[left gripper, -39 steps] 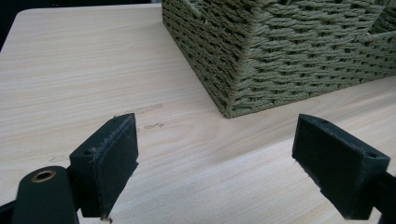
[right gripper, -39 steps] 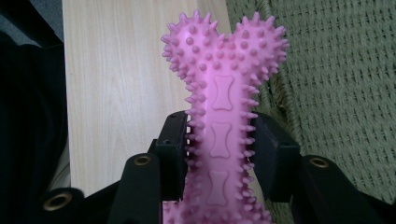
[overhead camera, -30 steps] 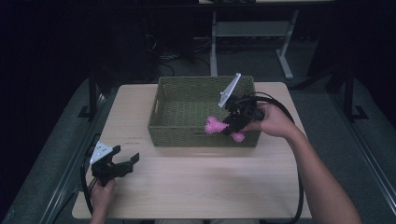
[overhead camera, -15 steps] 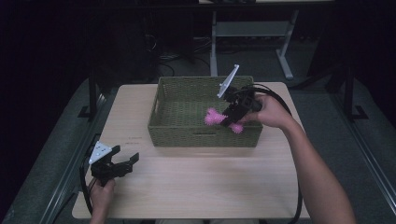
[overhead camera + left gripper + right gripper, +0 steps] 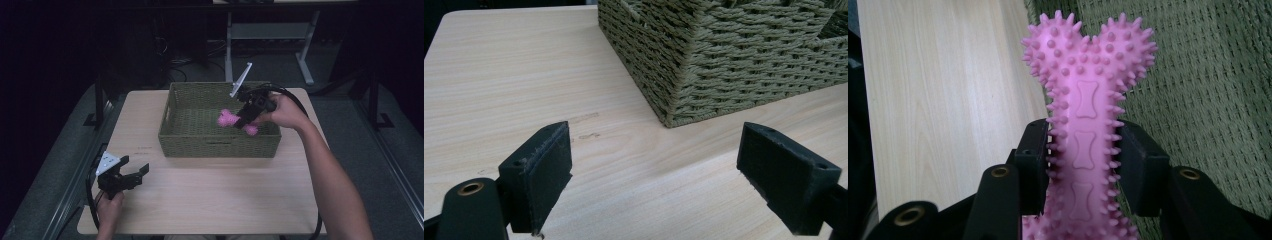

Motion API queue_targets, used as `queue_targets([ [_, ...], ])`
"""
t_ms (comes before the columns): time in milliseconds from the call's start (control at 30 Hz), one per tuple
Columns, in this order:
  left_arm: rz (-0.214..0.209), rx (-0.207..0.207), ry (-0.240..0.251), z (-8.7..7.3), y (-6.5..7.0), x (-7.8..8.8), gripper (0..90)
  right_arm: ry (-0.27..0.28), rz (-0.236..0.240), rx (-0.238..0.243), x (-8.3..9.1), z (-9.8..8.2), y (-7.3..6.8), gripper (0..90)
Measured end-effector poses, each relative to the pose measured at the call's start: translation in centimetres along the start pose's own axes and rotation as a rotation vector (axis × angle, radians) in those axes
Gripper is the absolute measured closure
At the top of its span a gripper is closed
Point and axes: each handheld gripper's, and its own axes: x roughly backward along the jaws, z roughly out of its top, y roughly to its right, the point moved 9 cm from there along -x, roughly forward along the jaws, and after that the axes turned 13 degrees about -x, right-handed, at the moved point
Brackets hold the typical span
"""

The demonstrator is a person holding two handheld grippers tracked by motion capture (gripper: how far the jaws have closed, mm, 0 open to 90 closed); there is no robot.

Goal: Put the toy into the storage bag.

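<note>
While the left gripper [image 5: 134,176] rests on the near left corner of the table [image 5: 210,200], its jaws stand spread with nothing between them; the left gripper view shows bare wood ahead and the near corner of the basket [image 5: 704,65] beyond, well apart from the pads.

Progress: the work appears to be the placing of a pink spiked bone toy [image 5: 235,121] into the woven green basket [image 5: 215,145]. The right gripper [image 5: 246,120] pinches the toy across its shaft; in the right gripper view both black pads press against the studded sides, and the knobbed end of the toy [image 5: 1088,80] rises clear above them. From the high view the toy hangs over the right half of the basket's interior, inside the line of the rim. Whether it touches the basket floor cannot be told. Judged from this, the carry is largely done; what is left is the lowering, the release and the withdrawal of the hand.

Surroundings: the basket sits at the far middle of the table and looks otherwise empty. The right gripper's cable [image 5: 295,102] loops over the basket's right rim. Beyond the table, a white metal frame [image 5: 270,35] and loose cables lie on the dark floor.

Obstructions: none found inside the basket. The right rim and trailing cable lie close to the hand and may snag on withdrawal.
</note>
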Motion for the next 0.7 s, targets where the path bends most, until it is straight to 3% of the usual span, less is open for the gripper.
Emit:
queue_targets([
  [700,0.0,0.004,-0.003,-0.1,-0.1,0.0,13.8,-0.018,-0.004,-0.052,-1.4,0.3,2.5,57.8],
])
